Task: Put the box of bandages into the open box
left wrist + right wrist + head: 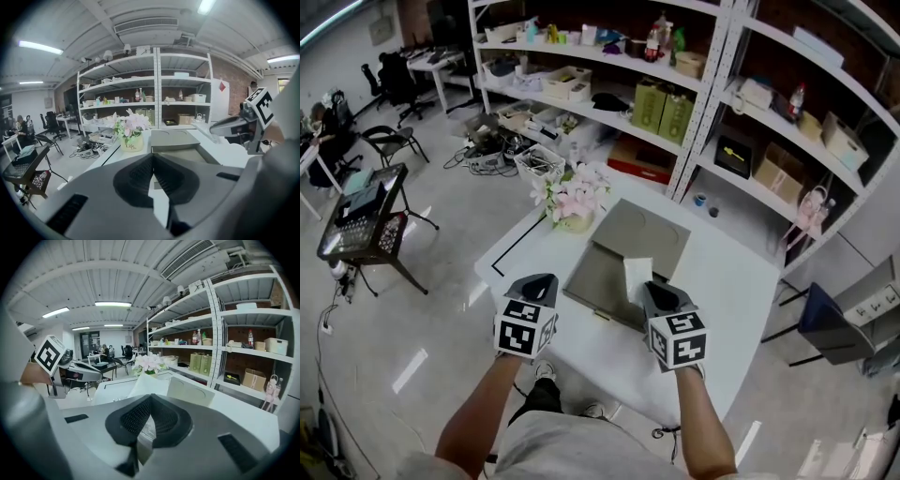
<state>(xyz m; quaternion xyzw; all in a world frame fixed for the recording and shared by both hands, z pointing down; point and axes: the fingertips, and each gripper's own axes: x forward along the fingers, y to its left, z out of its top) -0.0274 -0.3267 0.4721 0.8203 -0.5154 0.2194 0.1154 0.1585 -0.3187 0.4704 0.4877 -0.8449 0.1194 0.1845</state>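
Right gripper [650,291] is clamping the box of bandages [637,273] just over the open box [592,279] on the counter [731,300], left gripper [541,283] is hanging closed and empty, so I'd be lowering it flat before letting go.

I see a lab-style workroom: tall white metal shelving [705,103] loaded with cartons [778,167] and bottles [654,42], desks [431,64] with office chairs [394,80] behind, cables [487,159] heaped on the floor, a ceiling air vent [145,24] overhead.

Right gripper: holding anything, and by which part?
The right gripper pinches the white box of bandages by its near end, above the open box. The left gripper is shut on nothing.
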